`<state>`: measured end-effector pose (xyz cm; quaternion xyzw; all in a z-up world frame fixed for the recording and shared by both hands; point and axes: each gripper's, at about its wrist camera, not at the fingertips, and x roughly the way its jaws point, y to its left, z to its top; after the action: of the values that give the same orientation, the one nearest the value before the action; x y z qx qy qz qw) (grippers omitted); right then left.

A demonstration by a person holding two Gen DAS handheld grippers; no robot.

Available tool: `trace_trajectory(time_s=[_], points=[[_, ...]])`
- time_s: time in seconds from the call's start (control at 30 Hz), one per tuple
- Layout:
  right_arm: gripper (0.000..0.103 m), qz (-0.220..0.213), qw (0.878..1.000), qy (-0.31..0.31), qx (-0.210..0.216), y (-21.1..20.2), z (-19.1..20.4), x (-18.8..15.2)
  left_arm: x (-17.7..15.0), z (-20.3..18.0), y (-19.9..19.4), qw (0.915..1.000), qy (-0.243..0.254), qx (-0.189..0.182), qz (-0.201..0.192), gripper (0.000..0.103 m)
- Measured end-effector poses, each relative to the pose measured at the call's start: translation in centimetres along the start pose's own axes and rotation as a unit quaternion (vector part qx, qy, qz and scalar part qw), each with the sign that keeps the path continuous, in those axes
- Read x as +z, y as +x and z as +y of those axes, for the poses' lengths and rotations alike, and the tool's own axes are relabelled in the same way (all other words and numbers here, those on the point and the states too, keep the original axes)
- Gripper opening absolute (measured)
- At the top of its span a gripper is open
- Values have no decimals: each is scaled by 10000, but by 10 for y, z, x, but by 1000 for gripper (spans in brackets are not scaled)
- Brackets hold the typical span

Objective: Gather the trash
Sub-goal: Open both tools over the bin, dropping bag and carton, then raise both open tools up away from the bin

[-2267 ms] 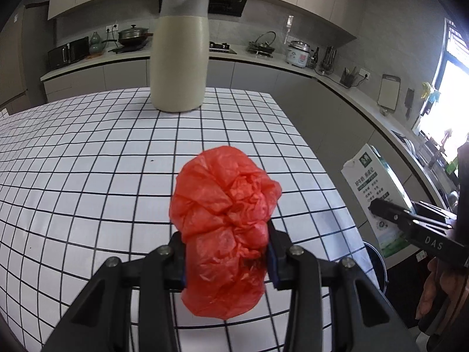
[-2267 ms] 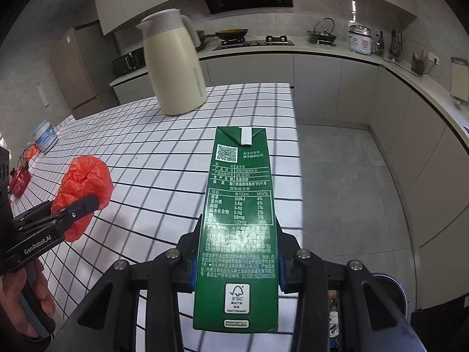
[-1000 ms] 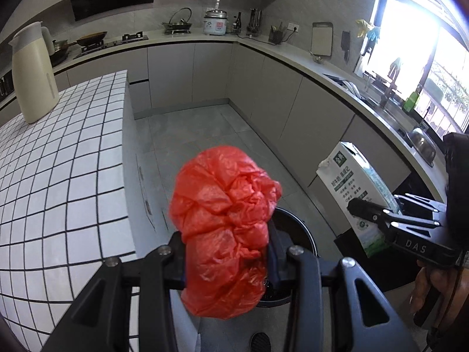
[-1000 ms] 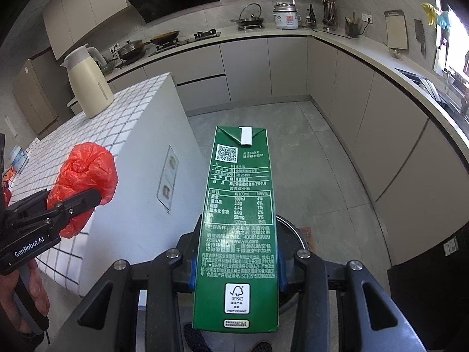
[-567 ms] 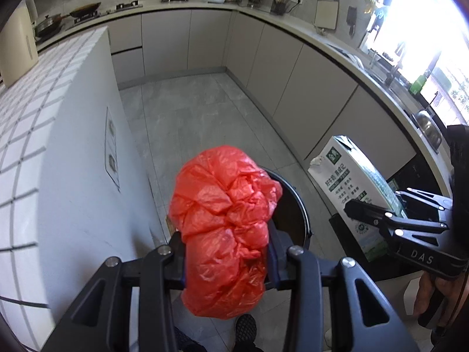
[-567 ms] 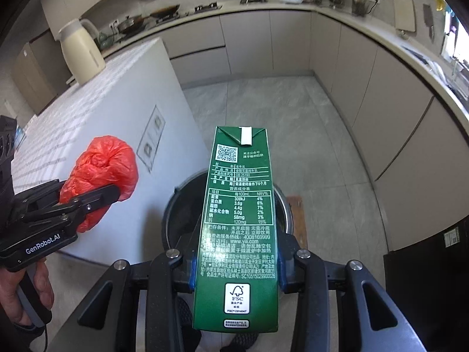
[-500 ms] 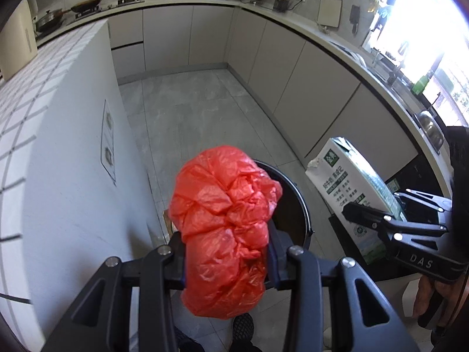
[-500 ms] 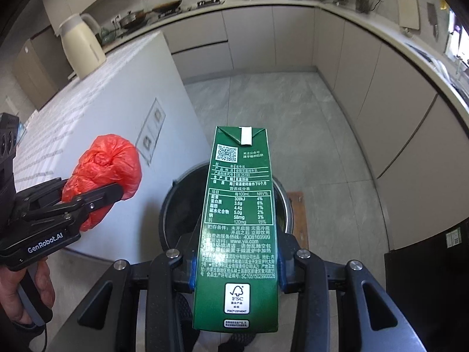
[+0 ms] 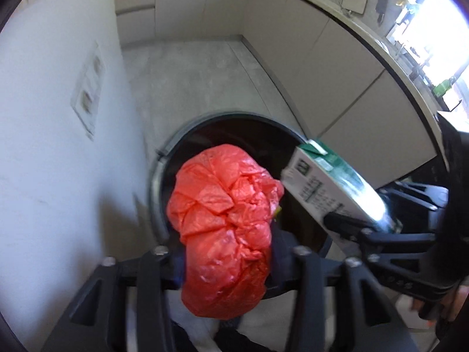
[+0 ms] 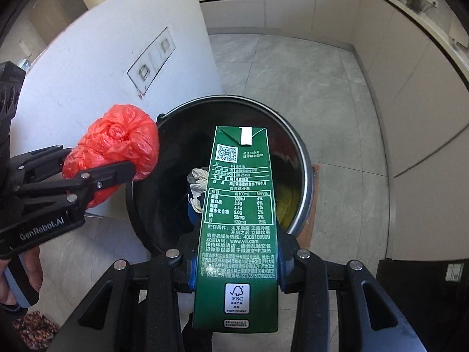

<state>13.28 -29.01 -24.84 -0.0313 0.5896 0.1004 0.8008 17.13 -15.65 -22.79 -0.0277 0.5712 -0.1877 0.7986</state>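
Over the black bin (image 10: 304, 158), the left gripper (image 9: 225, 258) is opening, the red bag (image 9: 225, 234) between its fingers; the right gripper (image 10: 234, 261) clamps the green carton (image 10: 239, 205).

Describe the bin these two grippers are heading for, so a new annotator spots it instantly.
On the grey tiled floor, at the foot of the white island's end wall, stands a round black trash bin with its mouth open. It is the only round container in view, with a metal rim and crumpled white paper inside.
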Motion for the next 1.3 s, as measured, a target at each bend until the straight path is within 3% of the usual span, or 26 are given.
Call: trace_trajectory(time_s=[0.03, 0.07, 0.1, 0.13, 0.2, 0.37, 0.63, 1.03, 1.3], points=[[47, 32, 9999, -156, -29, 8, 0, 3, -1, 5, 4, 9999, -127, 47, 39, 77], [58, 90, 9993, -305, -174, 16, 0, 3, -3, 13, 4, 9994, -283, 215, 35, 88], [92, 196, 9977, -469, -443, 24, -1, 2, -5, 19, 1, 9988, -408, 285, -14, 92], [102, 239, 9955, -621, -670, 27, -1, 0, -7, 22, -1, 9983, -491, 309, -69, 93], [103, 116, 9948, -643, -786, 22, -5, -2, -12, 24, -8, 9972, -535, 494, -180, 101], [103, -192, 9959, 22, -883, 5, -30, -8, -21, 7, -15, 9956, -159, 868, -322, 101], [103, -394, 9947, 531, -781, -13, -47, -17, -28, -7, -26, 9945, 3, 957, -427, 101], [103, -509, 9924, 670, -895, -29, -40, -21, -21, -12, -32, 9946, 253, 914, -431, 101], [103, -586, 9909, 768, -941, -49, -32, -23, -16, -19, -61, 9934, 462, 903, -542, 101]])
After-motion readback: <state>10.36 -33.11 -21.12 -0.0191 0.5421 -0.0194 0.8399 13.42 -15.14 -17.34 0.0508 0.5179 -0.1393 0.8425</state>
